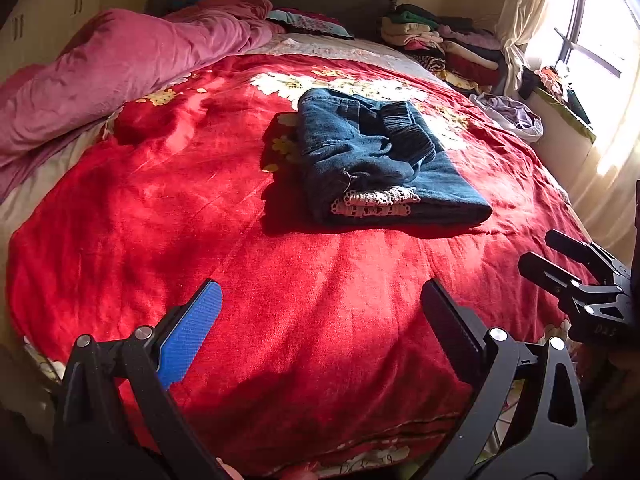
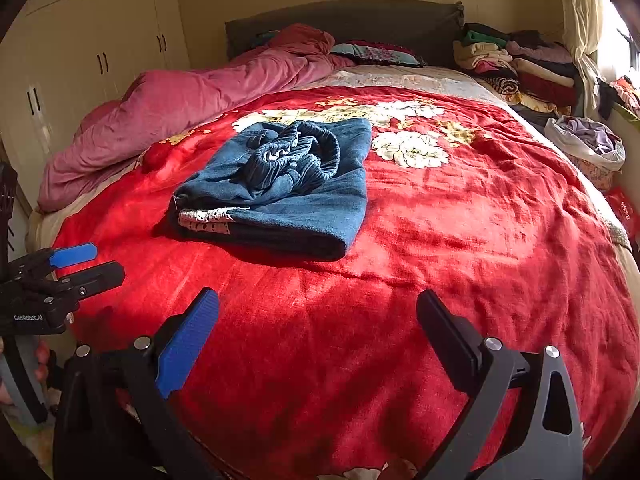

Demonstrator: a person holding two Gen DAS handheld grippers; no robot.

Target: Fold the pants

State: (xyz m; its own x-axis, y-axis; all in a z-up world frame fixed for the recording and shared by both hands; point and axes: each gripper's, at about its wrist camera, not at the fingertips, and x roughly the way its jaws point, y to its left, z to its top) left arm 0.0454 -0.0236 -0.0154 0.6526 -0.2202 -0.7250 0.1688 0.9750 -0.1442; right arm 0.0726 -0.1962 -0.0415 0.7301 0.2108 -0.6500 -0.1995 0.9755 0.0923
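Pants [image 1: 384,160] lie folded into compact bundle mid red blanket [image 1: 240,240], waistband bunched on top. Left gripper [image 1: 320,320], right gripper [image 2: 316,328] both spread wide, empty, well back. Folding looks done.

Red floral blanket [image 2: 440,240], pink duvet [image 2: 180,120], stacked clothes [image 2: 516,68], wardrobe [image 2: 80,40].

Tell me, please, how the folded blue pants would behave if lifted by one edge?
The pants look like soft denim, so they would probably sag and unfold. Their bunched waistband lies loose on top and might slide off.
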